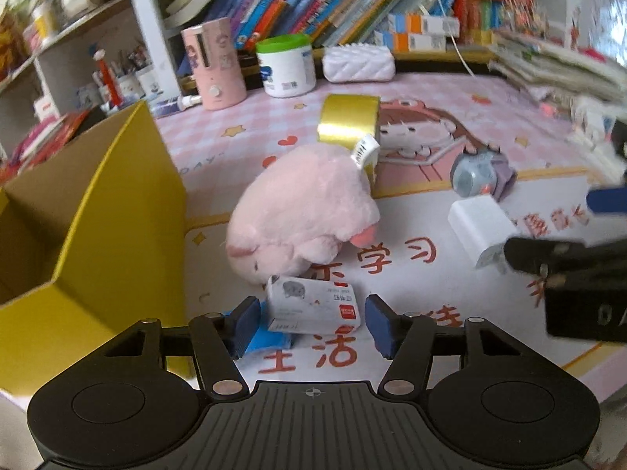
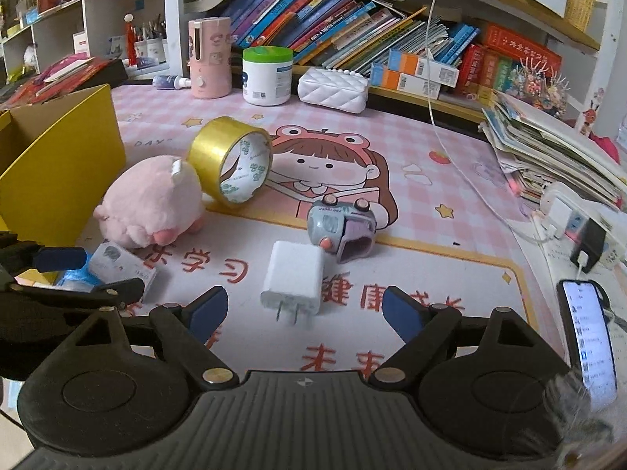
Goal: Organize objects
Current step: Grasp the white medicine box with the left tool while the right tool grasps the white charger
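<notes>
1. The small white staple box (image 1: 312, 304) is lying flat on the printed desk mat (image 1: 431, 90), directly between and just ahead of the blue pads of the left gripper (image 1: 312, 323); its long axis is running roughly across the gap, slightly skewed.
2. The left gripper's fingers are standing apart, a clear gap showing on each side of the box; neither pad is pressing on it, so nothing is being held.
3. The box is partly overlapping a blue item (image 1: 270, 338) beneath its left end, and the pink plush pig (image 1: 301, 207) is sitting just behind it, near touching.
4. The right gripper (image 2: 305, 309) is hovering with fingers wide apart over the white charger plug (image 2: 294, 280), whose prongs are pointing toward the camera; it is gripping nothing.
5. Judgement: the left hand is nearer the box, the right nearer the plug.
6. The open yellow cardboard box (image 1: 117, 211) is standing just left of the left gripper, a likely destination.
7. Room for moving: the plush pig is crowding the far side; the gold tape roll (image 2: 231, 160) and toy car (image 2: 341, 227) are lying further back, well clear.
</notes>
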The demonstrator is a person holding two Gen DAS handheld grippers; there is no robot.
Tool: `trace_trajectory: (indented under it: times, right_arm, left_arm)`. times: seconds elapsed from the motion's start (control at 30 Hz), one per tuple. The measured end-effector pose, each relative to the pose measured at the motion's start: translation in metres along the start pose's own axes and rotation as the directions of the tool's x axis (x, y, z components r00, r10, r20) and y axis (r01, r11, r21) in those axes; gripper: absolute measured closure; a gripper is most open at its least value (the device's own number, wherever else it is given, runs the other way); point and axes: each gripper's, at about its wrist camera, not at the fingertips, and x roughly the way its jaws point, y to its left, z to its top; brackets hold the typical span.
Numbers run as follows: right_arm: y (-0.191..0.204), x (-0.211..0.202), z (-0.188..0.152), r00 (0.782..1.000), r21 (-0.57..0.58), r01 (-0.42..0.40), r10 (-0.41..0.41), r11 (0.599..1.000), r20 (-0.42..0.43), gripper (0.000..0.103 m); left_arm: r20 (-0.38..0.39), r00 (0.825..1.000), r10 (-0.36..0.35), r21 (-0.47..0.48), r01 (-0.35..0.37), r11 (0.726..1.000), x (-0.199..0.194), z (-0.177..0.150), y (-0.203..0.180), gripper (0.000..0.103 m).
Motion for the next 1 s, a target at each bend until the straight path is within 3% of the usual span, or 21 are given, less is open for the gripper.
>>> trace_trajectory:
  times: [0.23,0.4,0.63,0.8,0.93,1.0]
  right_arm:
    - [-0.008,0.021,0.006,0.999,-0.012,-0.037,0.037,0.999,-0.028,0.017]
    - [-0.009,0.032,0.009,0.998,-0.009,-0.051,0.051,0.999,-0.044,0.017]
    - [-0.007,0.048,0.016,0.996,0.017,-0.063,0.063,0.998,-0.059,0.020]
    - [-0.007,0.067,0.021,0.994,0.042,-0.049,0.053,0.998,-0.096,0.032]
    - [-0.006,0.082,0.017,0.985,0.057,-0.059,0.068,0.997,-0.161,0.052]
    - [-0.004,0.080,0.016,0.986,0.030,-0.078,0.081,0.997,-0.145,0.060]
  left_arm:
    - [0.004,0.996,0.090,0.159,-0.089,0.983,0.015,0.000,-0.022,0.046]
    - [0.006,0.999,0.051,0.096,-0.052,0.994,0.011,0.004,-0.012,0.049]
    - [0.082,0.996,-0.026,0.014,0.025,1.000,-0.017,0.015,0.005,0.049]
    - [0.076,0.996,-0.044,0.003,0.044,0.999,-0.020,0.011,0.010,0.049]
    - [0.081,0.995,-0.062,-0.011,0.063,0.998,-0.024,0.009,0.014,0.049]
    - [0.087,0.994,-0.069,-0.016,0.071,0.997,-0.026,0.008,0.015,0.049]
